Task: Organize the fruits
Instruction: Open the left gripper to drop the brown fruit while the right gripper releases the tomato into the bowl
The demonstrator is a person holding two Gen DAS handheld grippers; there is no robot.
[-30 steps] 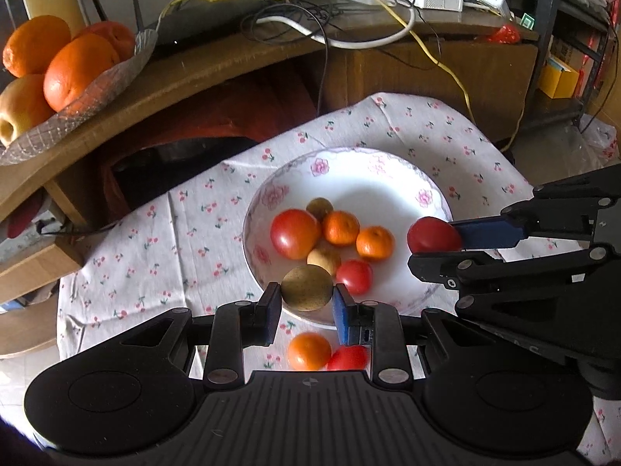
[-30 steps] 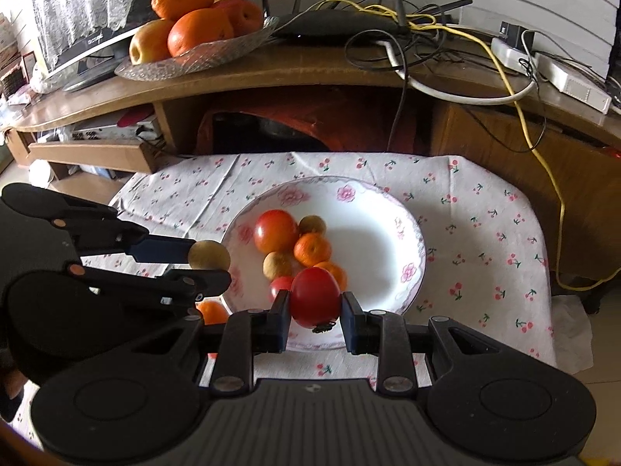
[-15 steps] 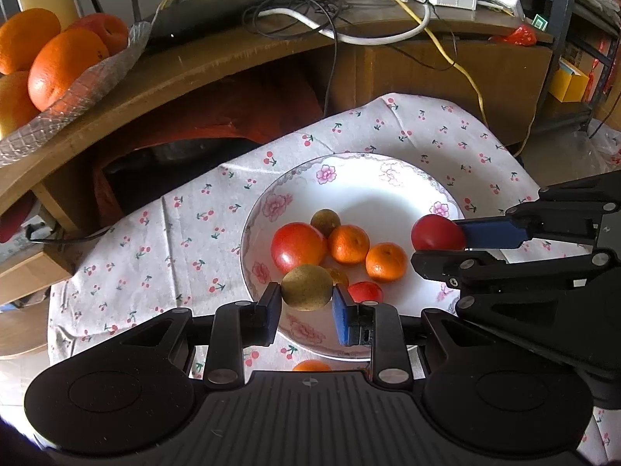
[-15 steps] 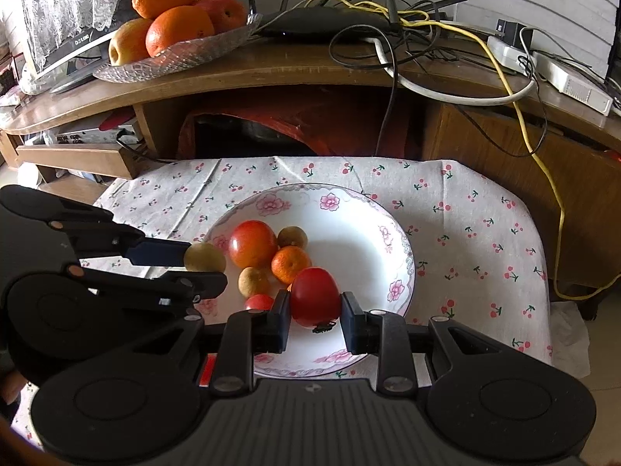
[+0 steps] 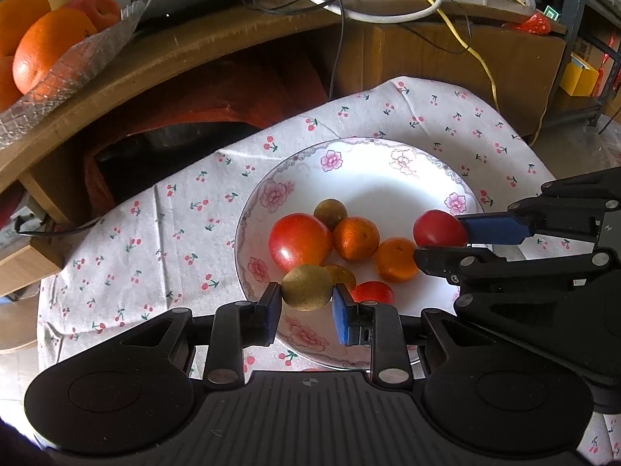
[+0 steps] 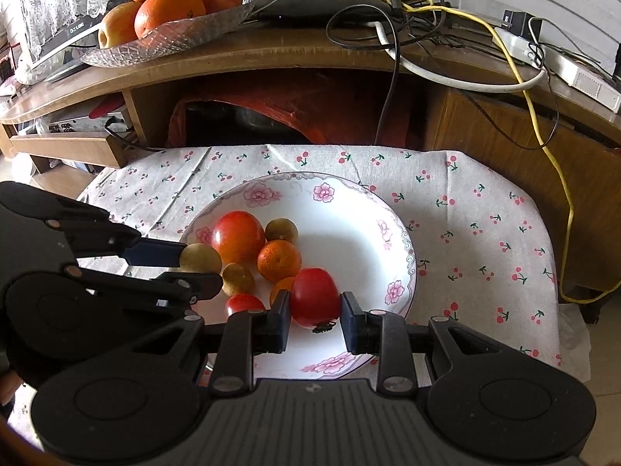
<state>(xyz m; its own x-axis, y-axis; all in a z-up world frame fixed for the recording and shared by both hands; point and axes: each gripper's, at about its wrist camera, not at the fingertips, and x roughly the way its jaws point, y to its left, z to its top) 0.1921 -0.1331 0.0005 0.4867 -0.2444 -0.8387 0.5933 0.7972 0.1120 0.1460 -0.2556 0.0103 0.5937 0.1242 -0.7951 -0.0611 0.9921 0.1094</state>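
My left gripper (image 5: 306, 303) is shut on a small brown-green round fruit (image 5: 306, 288), held over the near left rim of a white floral plate (image 5: 403, 178). My right gripper (image 6: 315, 310) is shut on a red tomato (image 6: 314, 297) above the plate's (image 6: 349, 202) near right part. In the plate lie a large red tomato (image 5: 299, 241), two small oranges (image 5: 356, 238), brown round fruits (image 5: 330, 213) and a small red tomato (image 5: 372, 292). From the left wrist view the right gripper (image 5: 442, 239) shows at the right with its tomato (image 5: 438, 228); the right wrist view shows the left gripper (image 6: 196, 268) at the left with its fruit (image 6: 200, 258).
The plate sits on a cherry-print cloth (image 5: 155, 240) over a low table. Behind stands a wooden desk (image 6: 295, 54) with a glass dish (image 6: 170, 40) of oranges and apples, cables (image 6: 392, 11) and a power strip (image 6: 574, 66). A yellow cable (image 6: 559, 171) hangs at the right.
Both grippers, each still holding its fruit, have moved forward over the plate. The loose orange and red fruit seen on the cloth near the left gripper have dropped out of view.
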